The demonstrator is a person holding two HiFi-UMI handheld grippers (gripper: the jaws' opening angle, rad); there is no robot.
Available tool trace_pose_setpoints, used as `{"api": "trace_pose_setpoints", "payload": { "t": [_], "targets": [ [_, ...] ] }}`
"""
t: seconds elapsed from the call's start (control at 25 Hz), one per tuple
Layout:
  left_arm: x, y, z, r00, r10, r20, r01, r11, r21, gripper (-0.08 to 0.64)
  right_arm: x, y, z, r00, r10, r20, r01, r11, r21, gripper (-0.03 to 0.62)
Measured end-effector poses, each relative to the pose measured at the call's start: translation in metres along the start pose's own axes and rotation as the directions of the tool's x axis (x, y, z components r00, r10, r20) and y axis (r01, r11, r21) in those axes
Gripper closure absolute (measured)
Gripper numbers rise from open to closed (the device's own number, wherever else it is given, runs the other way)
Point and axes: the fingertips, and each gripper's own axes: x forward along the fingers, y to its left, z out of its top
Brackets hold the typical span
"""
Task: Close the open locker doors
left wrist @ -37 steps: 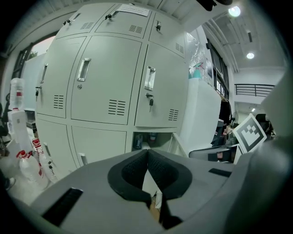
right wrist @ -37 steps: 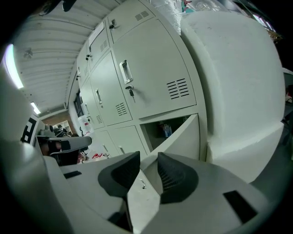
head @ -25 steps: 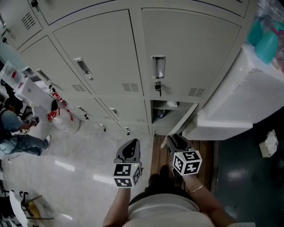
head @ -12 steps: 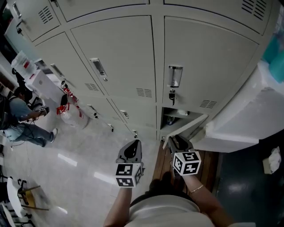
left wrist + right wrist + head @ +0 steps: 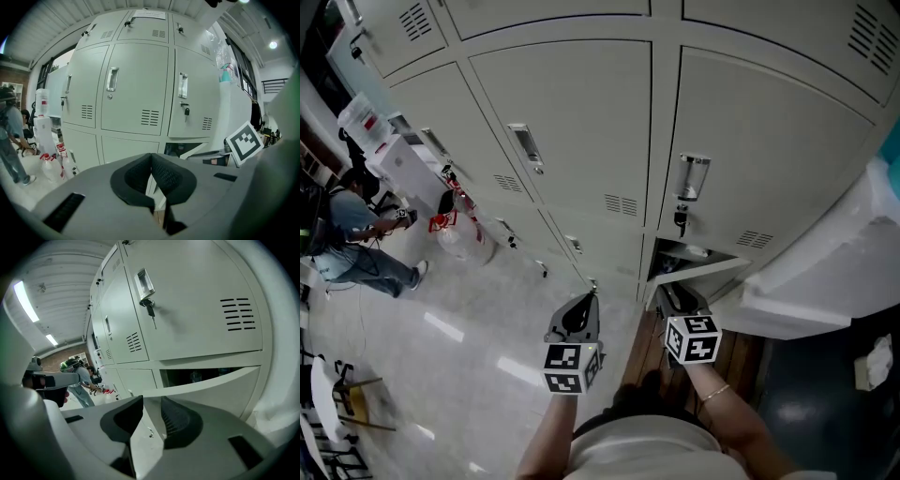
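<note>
Your left claw [image 5: 151,156] is clenched on nothing, and the open locker door [image 5: 705,271] lies ahead of it and to its right, low in the lockers [image 5: 572,122]. Your right claw [image 5: 149,403] is released: its jaws stand apart, have just been narrowing, and have the door's edge between them. Since a second ago the door has swung from wide open to a narrow gap, and both claws have come nearer the lockers

The left gripper [image 5: 151,155] has its jaws pressed together, nothing between them. Straight ahead stands a bank of grey lockers [image 5: 136,89]. Just right of the jaw tips, one low locker door [image 5: 200,148] hangs ajar. A person [image 5: 10,140] stands far left.
</note>
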Motion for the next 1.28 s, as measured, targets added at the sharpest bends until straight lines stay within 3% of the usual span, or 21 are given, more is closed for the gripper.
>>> {"api": "trace_pose_setpoints", "payload": {
  "t": [0.44, 1.28],
  "targets": [
    [0.012, 0.008, 0.004, 1.000, 0.019, -0.004, -0.019, 1.000, -0.014, 0.540, 0.031, -0.011, 0.012, 1.000, -0.004, -0.023, 0.003, 0.999, -0.042, 0.472],
    [0.027, 0.016, 0.003, 0.999, 0.038, -0.024, -0.038, 0.999, -0.024, 0.540, 0.069, -0.036, 0.045, 0.999, -0.041, -0.004, 0.041, 0.999, -0.036, 0.497]
  ]
}}
